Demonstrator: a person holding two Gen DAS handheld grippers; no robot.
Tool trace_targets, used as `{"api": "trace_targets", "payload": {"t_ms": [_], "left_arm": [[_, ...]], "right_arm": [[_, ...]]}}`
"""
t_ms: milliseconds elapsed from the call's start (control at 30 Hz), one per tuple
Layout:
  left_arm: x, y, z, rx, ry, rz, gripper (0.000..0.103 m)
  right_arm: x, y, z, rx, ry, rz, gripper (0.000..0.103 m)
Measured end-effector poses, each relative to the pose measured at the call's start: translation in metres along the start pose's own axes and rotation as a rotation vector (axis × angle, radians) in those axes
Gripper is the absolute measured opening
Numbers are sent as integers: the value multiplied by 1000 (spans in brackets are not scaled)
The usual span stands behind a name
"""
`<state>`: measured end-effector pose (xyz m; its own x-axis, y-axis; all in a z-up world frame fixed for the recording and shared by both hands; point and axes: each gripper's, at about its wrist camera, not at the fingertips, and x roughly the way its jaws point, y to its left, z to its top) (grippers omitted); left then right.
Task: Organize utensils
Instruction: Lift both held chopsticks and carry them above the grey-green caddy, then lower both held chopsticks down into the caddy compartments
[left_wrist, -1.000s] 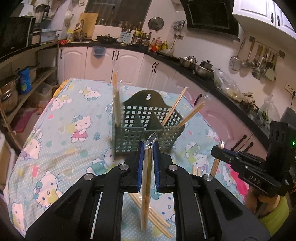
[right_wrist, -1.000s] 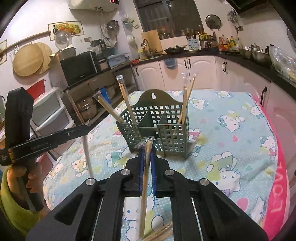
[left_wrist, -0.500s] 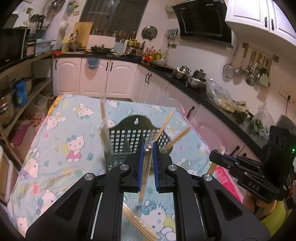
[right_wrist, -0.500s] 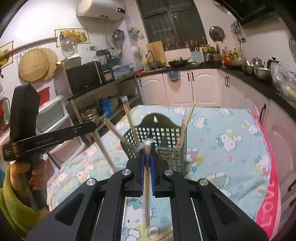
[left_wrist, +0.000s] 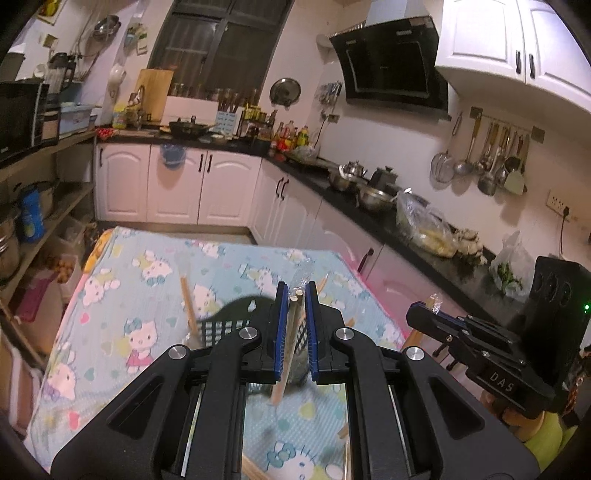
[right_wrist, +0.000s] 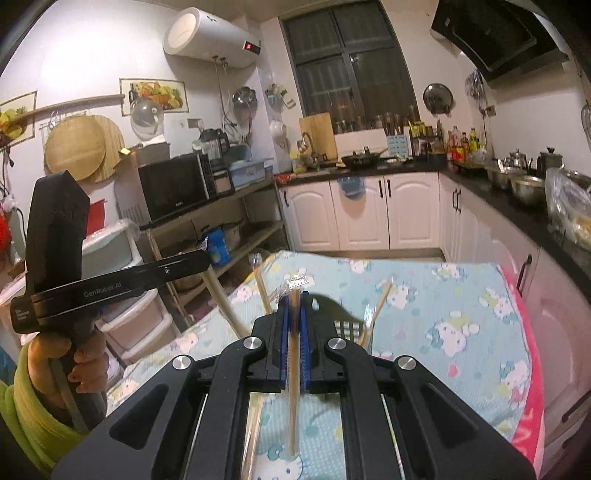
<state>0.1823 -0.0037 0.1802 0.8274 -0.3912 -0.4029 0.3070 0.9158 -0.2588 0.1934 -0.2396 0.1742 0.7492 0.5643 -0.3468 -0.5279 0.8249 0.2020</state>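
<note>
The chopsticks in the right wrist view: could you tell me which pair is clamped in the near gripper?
The wrapped pair standing upright between the right gripper pads, foil tip on top. The others lean out of the green basket beyond.

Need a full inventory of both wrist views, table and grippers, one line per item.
Wrapped chopsticks held: one pair per gripper, tan wood in clear film, clamped upright between the blue pads.
Utensil basket: one, dark green lattice, on the table beyond the grippers, mostly hidden.
Chopsticks in basket: several, tan, leaning out at angles.
Loose chopsticks: a few, tan, lying on the cloth under the left gripper.
Tablecloth: one, light blue with cartoon cats.
Left gripper: black, blue pads, shut on chopsticks.
Right gripper: same build, shut on chopsticks.
Hand: on left gripper's handle, green sleeve.
</note>
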Motion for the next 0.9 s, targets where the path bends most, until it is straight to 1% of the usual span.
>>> {"api": "trace_targets", "payload": {"t_ms": [300, 467, 633, 767, 900], "left_arm": [[8, 0, 28, -7, -52, 13, 4], [12, 4, 36, -12, -79, 41, 4], [23, 12, 38, -21, -82, 68, 4], [32, 16, 33, -20, -84, 92, 4], [40, 18, 27, -20, -76, 97, 4]], "right_arm": [[3, 4, 30, -16, -58, -7, 6], [10, 4, 46, -17, -77, -6, 6], [17, 1, 60, -16, -101, -15, 6], [24, -4, 71, -18, -117, -25, 6], [30, -8, 78, -34, -142, -48, 6]]}}
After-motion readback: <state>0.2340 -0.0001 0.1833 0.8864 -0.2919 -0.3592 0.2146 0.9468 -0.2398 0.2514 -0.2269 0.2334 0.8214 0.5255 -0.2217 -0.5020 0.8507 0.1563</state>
